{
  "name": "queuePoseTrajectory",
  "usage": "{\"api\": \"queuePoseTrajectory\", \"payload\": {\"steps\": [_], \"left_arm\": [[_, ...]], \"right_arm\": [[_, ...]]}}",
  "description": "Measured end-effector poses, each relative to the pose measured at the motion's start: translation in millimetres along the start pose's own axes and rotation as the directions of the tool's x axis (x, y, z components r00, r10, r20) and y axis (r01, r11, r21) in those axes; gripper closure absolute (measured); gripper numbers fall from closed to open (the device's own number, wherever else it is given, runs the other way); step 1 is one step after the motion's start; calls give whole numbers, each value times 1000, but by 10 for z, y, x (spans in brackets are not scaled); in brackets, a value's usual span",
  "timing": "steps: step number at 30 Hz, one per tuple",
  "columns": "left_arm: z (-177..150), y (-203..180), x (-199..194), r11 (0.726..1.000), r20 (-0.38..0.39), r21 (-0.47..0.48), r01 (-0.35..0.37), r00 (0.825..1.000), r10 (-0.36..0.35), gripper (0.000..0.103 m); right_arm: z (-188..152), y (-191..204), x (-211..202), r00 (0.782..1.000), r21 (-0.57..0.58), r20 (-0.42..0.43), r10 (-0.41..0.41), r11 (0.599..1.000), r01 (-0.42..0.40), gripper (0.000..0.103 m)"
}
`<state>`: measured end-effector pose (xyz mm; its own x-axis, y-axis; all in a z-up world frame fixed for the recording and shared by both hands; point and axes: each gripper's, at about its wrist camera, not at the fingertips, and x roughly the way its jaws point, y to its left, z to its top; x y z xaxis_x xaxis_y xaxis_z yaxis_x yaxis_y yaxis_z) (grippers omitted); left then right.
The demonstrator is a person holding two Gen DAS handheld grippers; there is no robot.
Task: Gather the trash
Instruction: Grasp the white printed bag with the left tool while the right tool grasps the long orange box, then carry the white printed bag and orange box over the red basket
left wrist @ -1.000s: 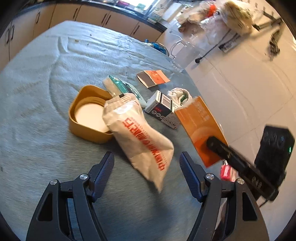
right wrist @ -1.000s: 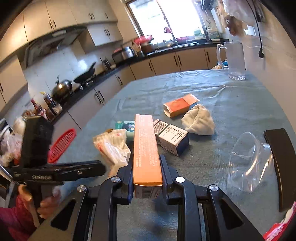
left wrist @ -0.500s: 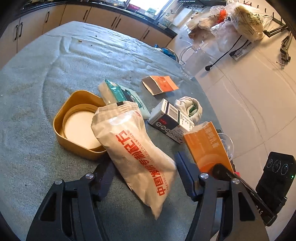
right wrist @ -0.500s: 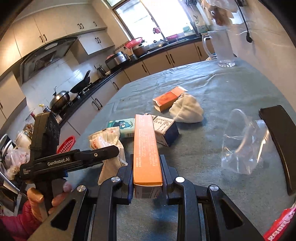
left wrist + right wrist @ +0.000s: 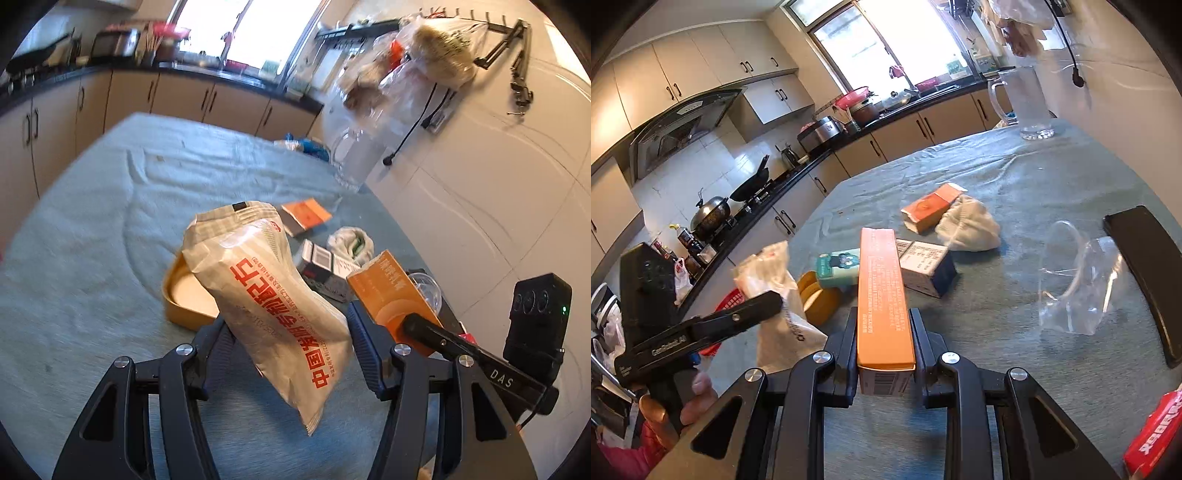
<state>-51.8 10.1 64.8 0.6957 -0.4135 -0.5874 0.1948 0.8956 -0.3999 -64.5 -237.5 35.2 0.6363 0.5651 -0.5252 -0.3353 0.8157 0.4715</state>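
Observation:
A white packet with red lettering (image 5: 273,295) hangs tilted above the grey-clothed table (image 5: 92,240). My left gripper (image 5: 288,325) is closing on its lower half and both pads press it. In the right wrist view the same packet (image 5: 775,280) sits in the left gripper's black finger (image 5: 738,317), held by a hand at lower left. My right gripper (image 5: 882,321) is shut on a long orange box (image 5: 882,288) that points away from me. That orange box (image 5: 391,291) also shows to the right of the packet.
On the cloth lie a yellow round lid (image 5: 820,295), a teal tissue pack (image 5: 838,266), a white and blue carton (image 5: 927,269), a small orange box (image 5: 931,206), a crumpled white wad (image 5: 967,225) and a clear plastic cup (image 5: 1078,280). A glass jug (image 5: 1030,103) stands at the far edge.
My left gripper has closed around the white packet and raised it off the table, tipping upward. The right gripper keeps the orange box in the same grip.

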Motion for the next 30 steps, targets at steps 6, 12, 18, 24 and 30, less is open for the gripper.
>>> {"api": "queuePoseTrajectory", "payload": {"steps": [6, 12, 18, 24, 30], "left_arm": [[8, 163, -227, 998, 53, 28, -51, 997, 50, 44], [-10, 365, -367, 995, 84, 24, -99, 992, 96, 44], [-25, 564, -463, 993, 95, 2, -116, 989, 116, 44], [-42, 679, -533, 991, 106, -6, -136, 985, 136, 44], [-62, 776, -606, 989, 115, -19, -144, 983, 145, 44]], "right_arm": [[-4, 166, 96, 1000, -15, -18, 21, 1000, -22, 77], [-16, 328, 205, 998, -29, -40, 43, 999, -44, 77], [-22, 456, 292, 996, -39, -59, 59, 997, -61, 77], [-19, 551, 387, 994, -42, -77, 77, 996, -81, 77], [-15, 749, 488, 990, -66, -101, 96, 993, -103, 77]]}}
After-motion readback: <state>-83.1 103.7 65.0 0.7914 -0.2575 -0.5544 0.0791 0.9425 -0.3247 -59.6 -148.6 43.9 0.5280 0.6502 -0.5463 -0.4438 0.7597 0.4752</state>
